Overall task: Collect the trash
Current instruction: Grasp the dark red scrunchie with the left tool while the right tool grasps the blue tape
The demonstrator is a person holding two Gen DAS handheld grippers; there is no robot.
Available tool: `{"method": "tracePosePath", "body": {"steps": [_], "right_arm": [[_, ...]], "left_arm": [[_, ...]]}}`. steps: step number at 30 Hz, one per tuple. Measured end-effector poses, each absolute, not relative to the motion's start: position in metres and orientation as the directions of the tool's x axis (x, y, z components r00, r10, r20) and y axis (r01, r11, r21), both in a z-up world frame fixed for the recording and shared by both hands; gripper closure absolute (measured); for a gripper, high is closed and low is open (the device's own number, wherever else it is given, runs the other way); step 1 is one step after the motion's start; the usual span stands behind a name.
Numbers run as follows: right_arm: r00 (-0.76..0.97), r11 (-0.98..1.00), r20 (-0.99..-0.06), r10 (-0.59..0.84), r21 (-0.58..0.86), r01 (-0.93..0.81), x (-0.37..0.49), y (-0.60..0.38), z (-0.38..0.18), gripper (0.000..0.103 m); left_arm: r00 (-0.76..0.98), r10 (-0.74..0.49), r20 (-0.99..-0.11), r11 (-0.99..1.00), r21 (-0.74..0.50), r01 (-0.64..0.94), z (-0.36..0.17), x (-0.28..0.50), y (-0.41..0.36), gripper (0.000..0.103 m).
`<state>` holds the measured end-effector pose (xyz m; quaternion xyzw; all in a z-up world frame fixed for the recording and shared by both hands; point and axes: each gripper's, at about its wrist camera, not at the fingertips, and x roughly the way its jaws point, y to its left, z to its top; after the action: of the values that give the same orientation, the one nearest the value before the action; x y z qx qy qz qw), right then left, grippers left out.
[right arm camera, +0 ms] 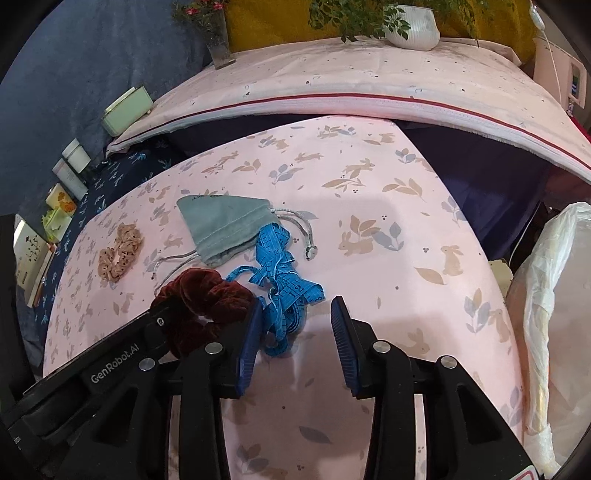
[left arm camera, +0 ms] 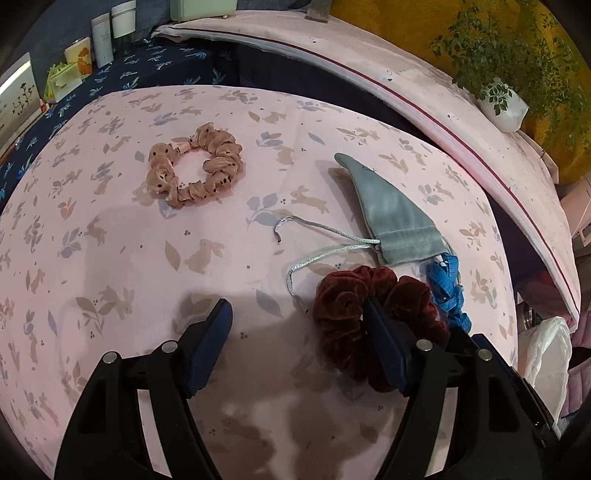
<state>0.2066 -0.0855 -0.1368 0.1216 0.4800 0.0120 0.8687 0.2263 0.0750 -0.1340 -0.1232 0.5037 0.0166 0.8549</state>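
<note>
1. Pink rabbit-print cloth (left arm camera: 110, 258) covers the worktop; raised pink-covered ledge at far side w/ white plant pot (right arm camera: 412, 27).
2. Far left: beige scrunchie (left arm camera: 195, 170). Middle: grey drawstring pouch (left arm camera: 391, 218), cords trailing left.
3. Blue tape measure (right arm camera: 284, 280) tangled just near of pouch, touching dark red scrunchie (right arm camera: 207, 295) on its left.
4. White plastic bag (right arm camera: 554, 295) at right edge of worktop.
5. Left tongs (left arm camera: 299, 325) open, nothing gripped; right finger lies over the red scrunchie.
6. Right tongs (right arm camera: 295, 321) part open, not gripping; left pad beside the tape's near loops.
</note>
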Motion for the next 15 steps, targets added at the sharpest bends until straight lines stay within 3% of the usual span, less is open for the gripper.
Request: {"method": "tracePosePath", "body": {"steps": [3, 8, 15], "right_arm": [[0.549, 0.967, -0.822, 0.153, 0.238, 0.087, 0.208, -0.084, -0.141, 0.077], [0.539, 0.962, -0.823, 0.181, 0.261, 0.075, 0.202, -0.084, -0.142, 0.087], [0.549, 0.964, -0.817, 0.177, 0.255, 0.069, 0.163, -0.088, -0.132, 0.089]], "left_arm": [[0.505, -0.093, -0.858, 0.975, -0.182, -0.129, -0.134, 0.226, 0.072, 0.047], [0.501, -0.164, -0.85, 0.974, -0.22, -0.054, -0.134, 0.22, 0.064, 0.085], [0.495, -0.181, -0.85, 0.974, -0.223, -0.027, -0.127, 0.193, 0.058, 0.089]]}}
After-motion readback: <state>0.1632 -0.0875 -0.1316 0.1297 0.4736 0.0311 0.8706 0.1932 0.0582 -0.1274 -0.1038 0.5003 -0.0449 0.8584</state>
